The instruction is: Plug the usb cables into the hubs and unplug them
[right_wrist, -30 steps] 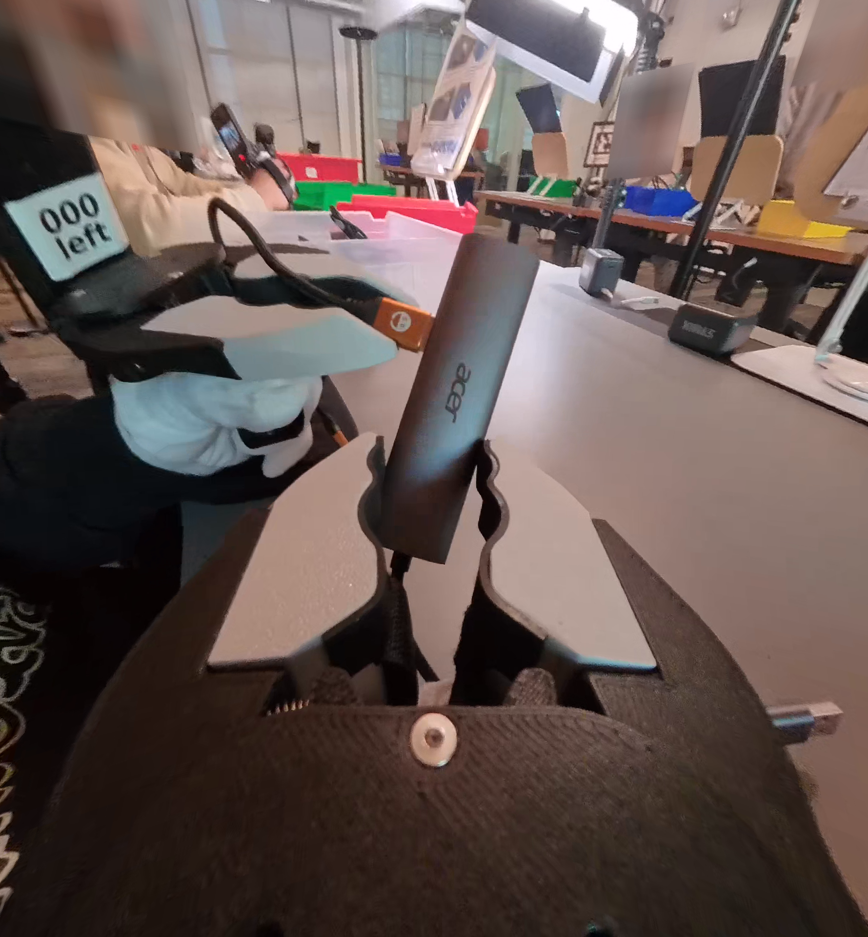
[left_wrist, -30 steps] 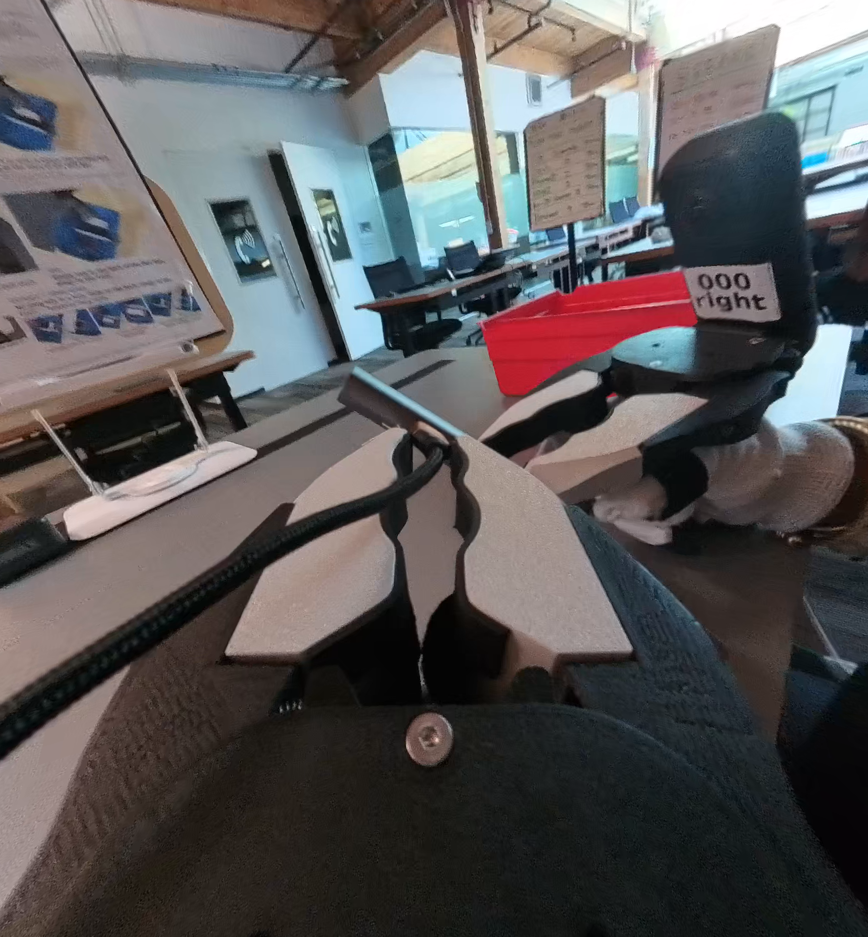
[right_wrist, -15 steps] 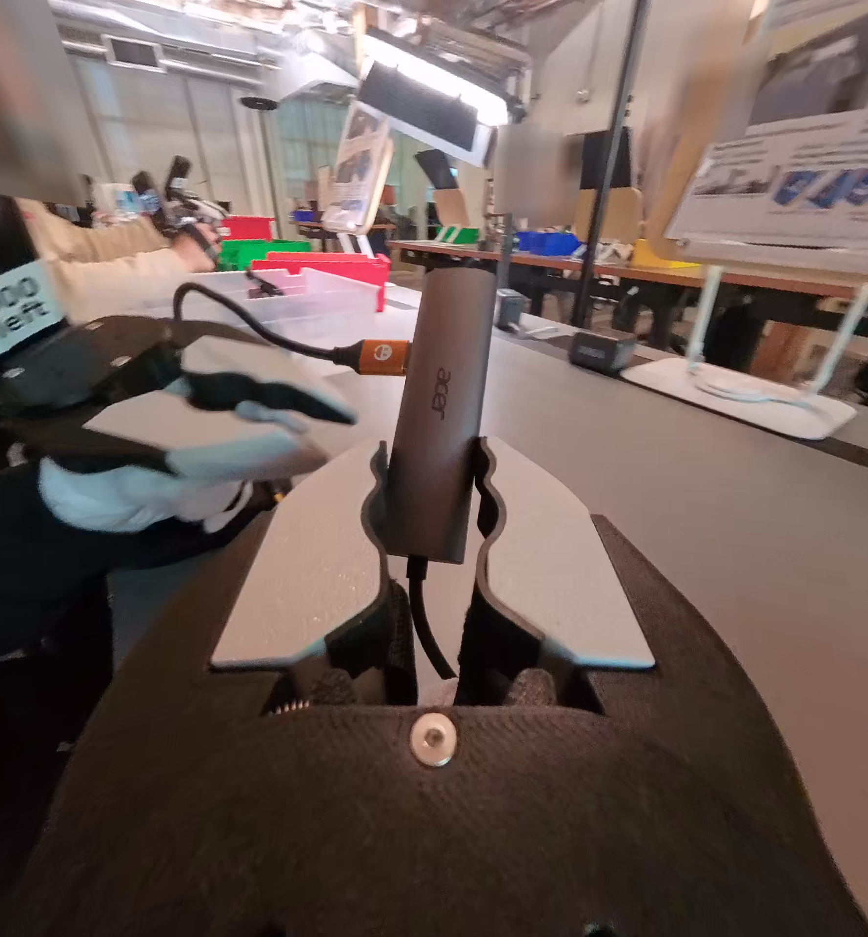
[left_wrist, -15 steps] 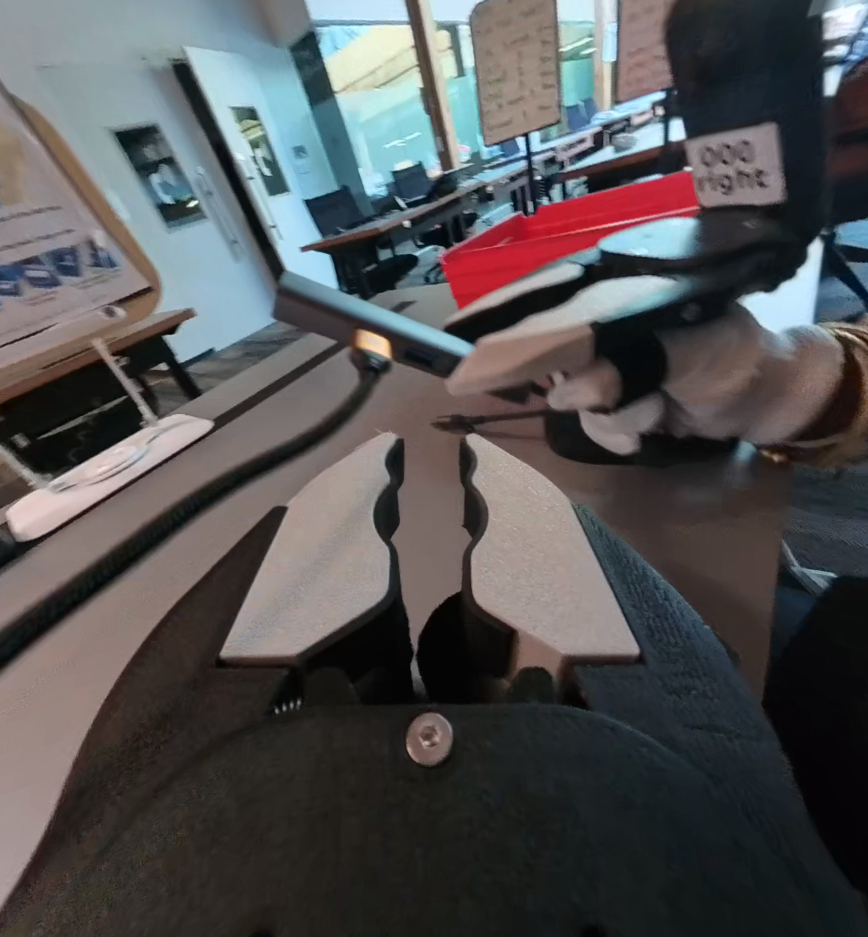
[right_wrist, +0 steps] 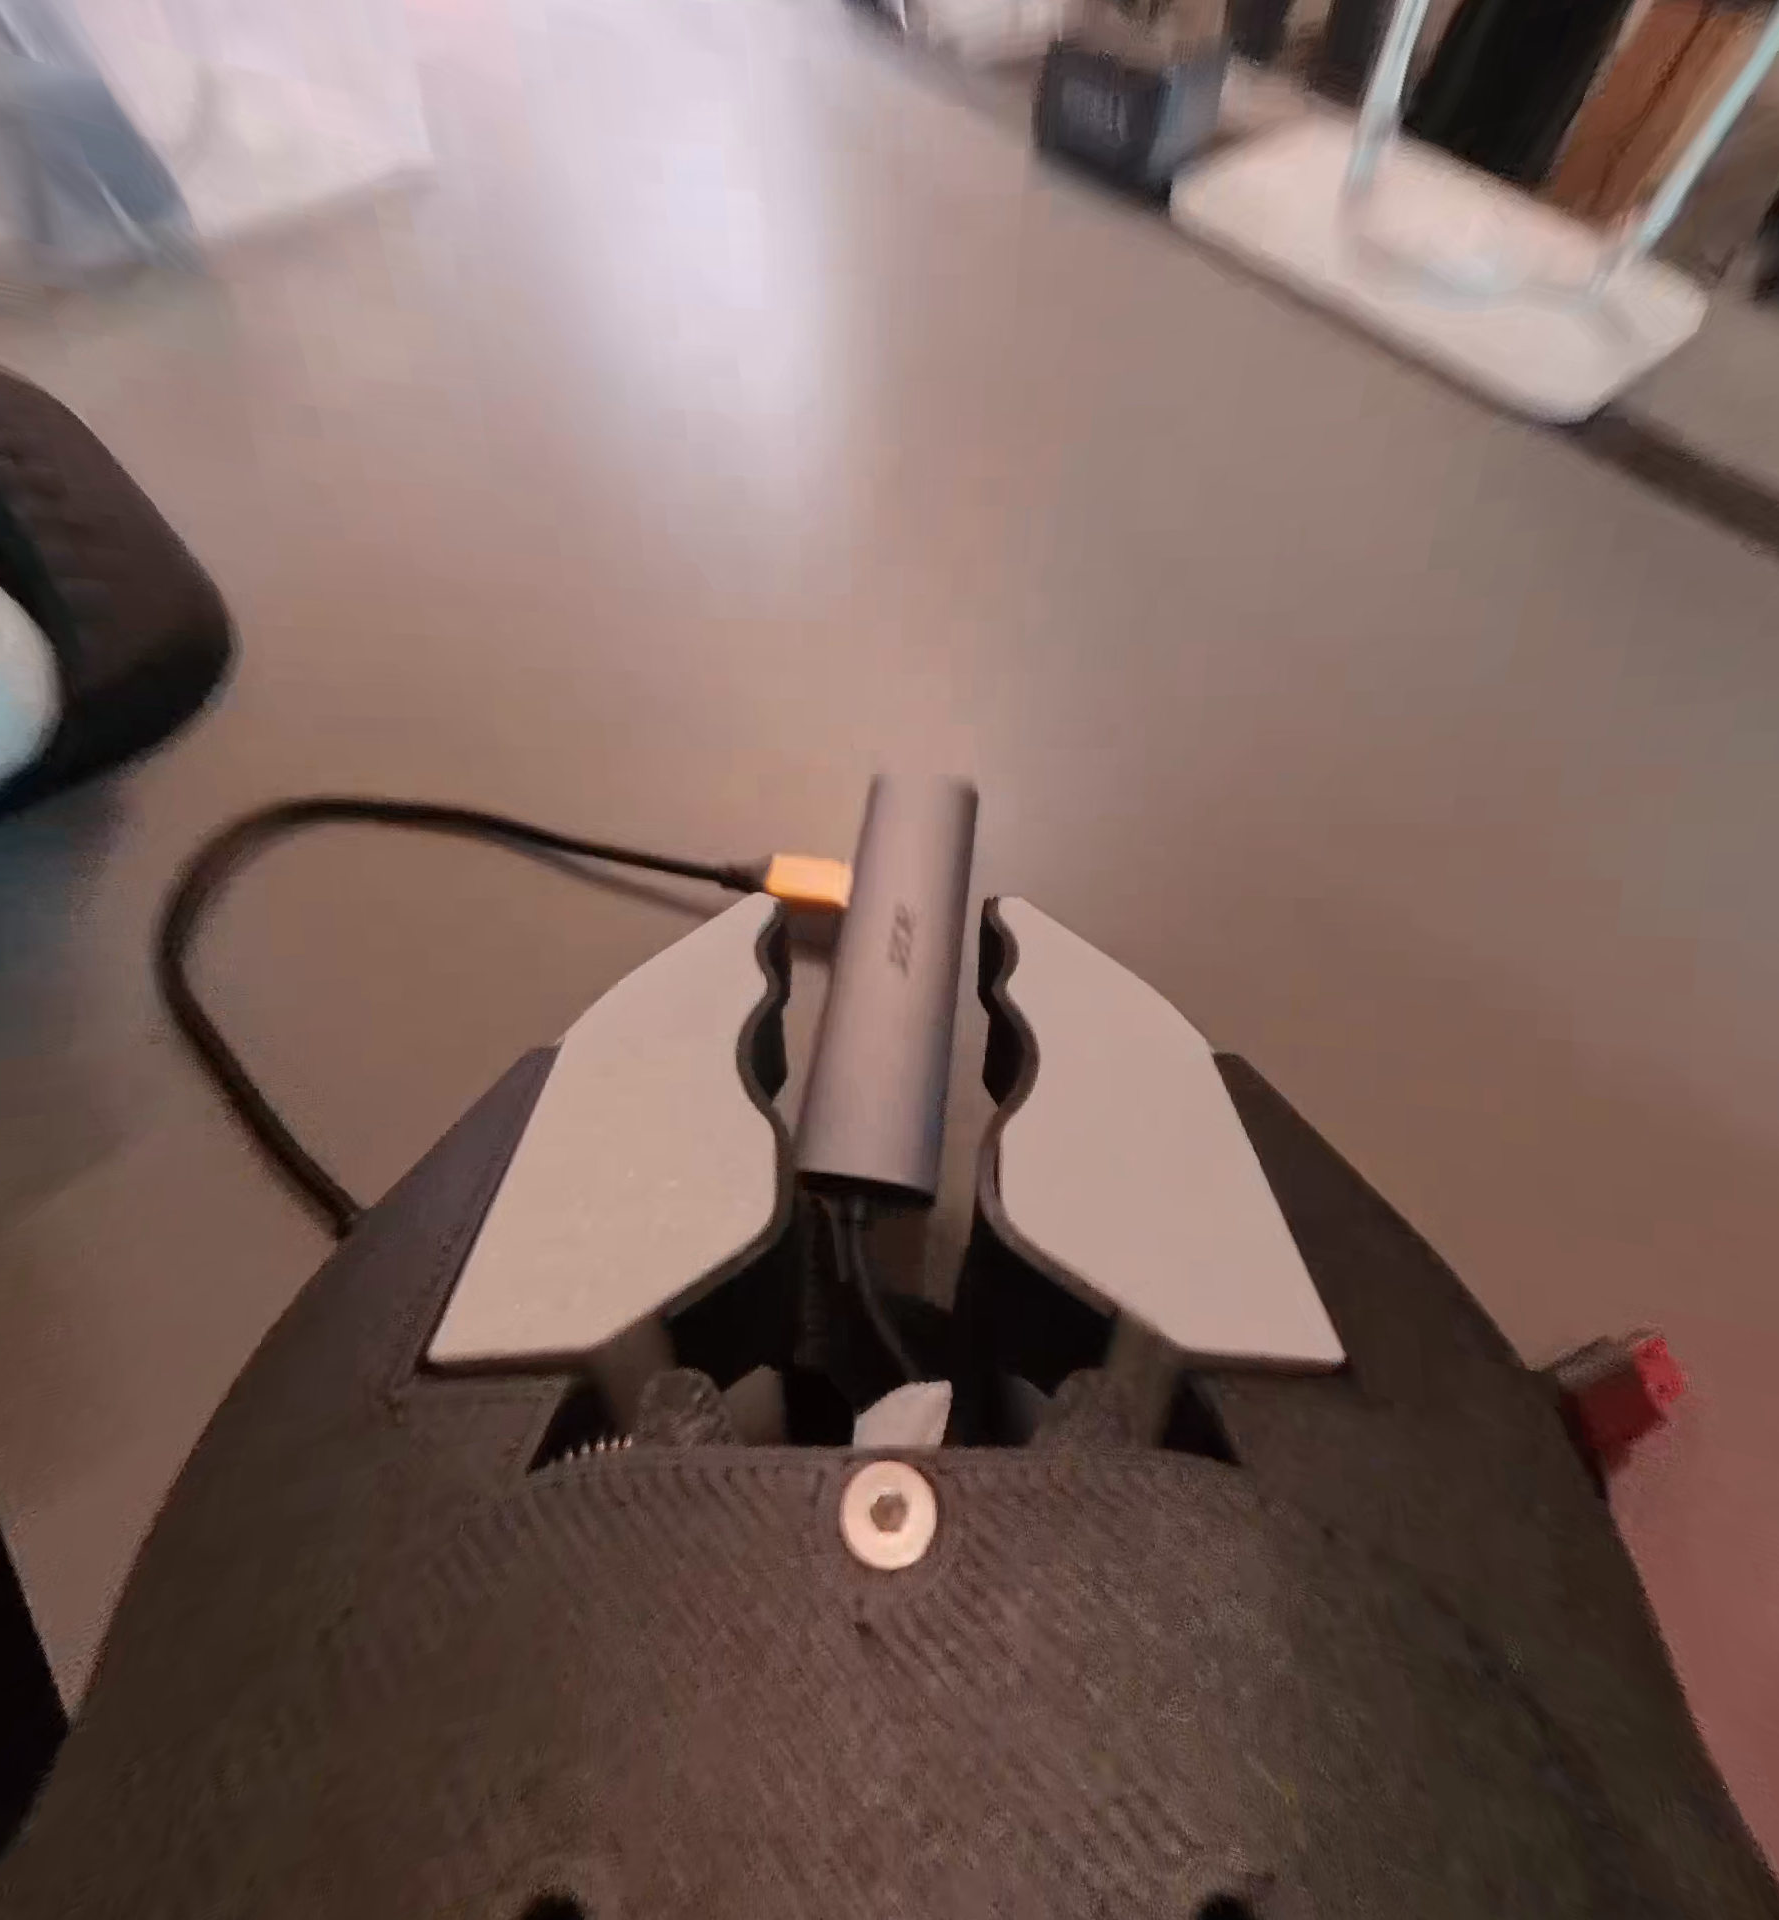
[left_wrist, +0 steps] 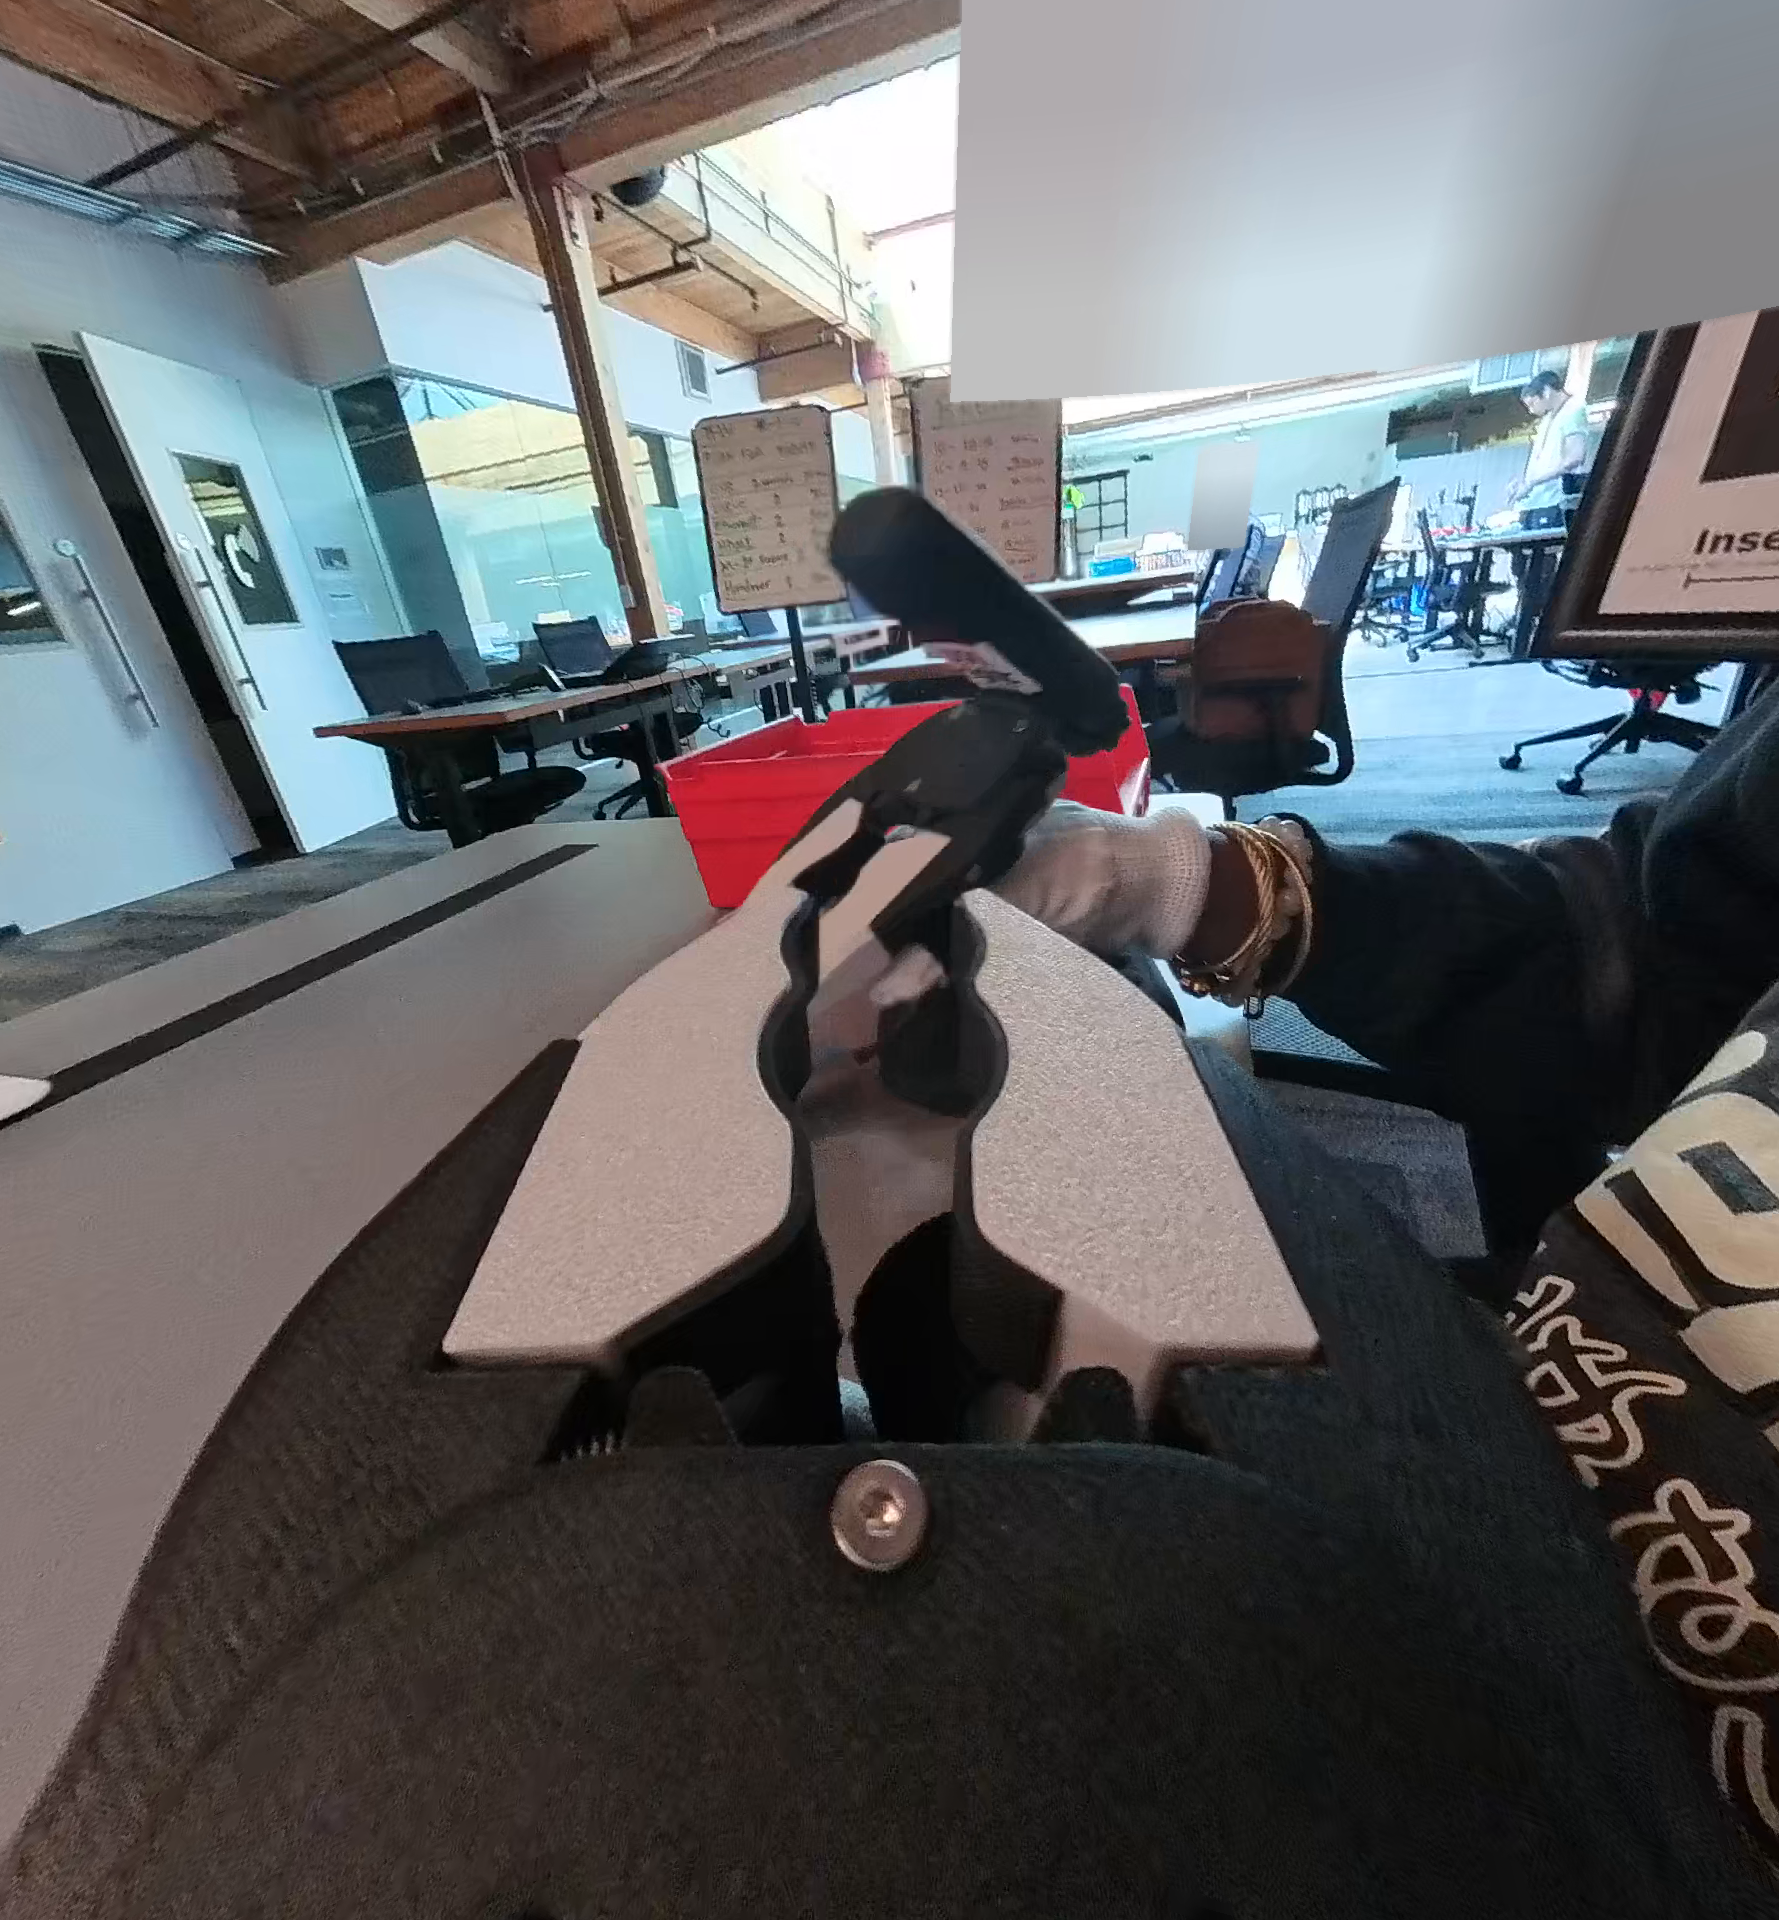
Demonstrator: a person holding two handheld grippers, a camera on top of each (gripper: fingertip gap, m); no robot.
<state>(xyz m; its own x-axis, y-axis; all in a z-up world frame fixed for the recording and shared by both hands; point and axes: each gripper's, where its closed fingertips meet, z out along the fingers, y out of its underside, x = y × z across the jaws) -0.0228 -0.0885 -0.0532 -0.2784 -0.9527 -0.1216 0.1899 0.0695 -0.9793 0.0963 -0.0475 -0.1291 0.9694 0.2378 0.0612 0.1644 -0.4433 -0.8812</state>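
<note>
A broad grey matte table carries the work at a shared workshop, where a flat white stand base sits at its far edge and a red plastic bin rests farther along it in the left wrist view. The right gripper stands with its fingers apart on either side of a slim dark-grey metal USB hub, which appears to lie on the table between them, no longer pinched; whether either finger touches its side cannot be told through the blur. The left gripper is empty, its fingers slightly parted with nothing between them. A thin black USB cable loops across the table to an orange-collared plug seated in the hub's left side.

The plugging step looks done; unplugging remains. The risk lies in the loose hub: with no grip on it, a pull on the plug would likely drag the light hub along the smooth table instead of freeing the connector. A tug on the cable rather than the orange collar could strain the joint. The cable's loop passes close under the right gripper's body and could snag on it. A small red block sits just beside that gripper.
</note>
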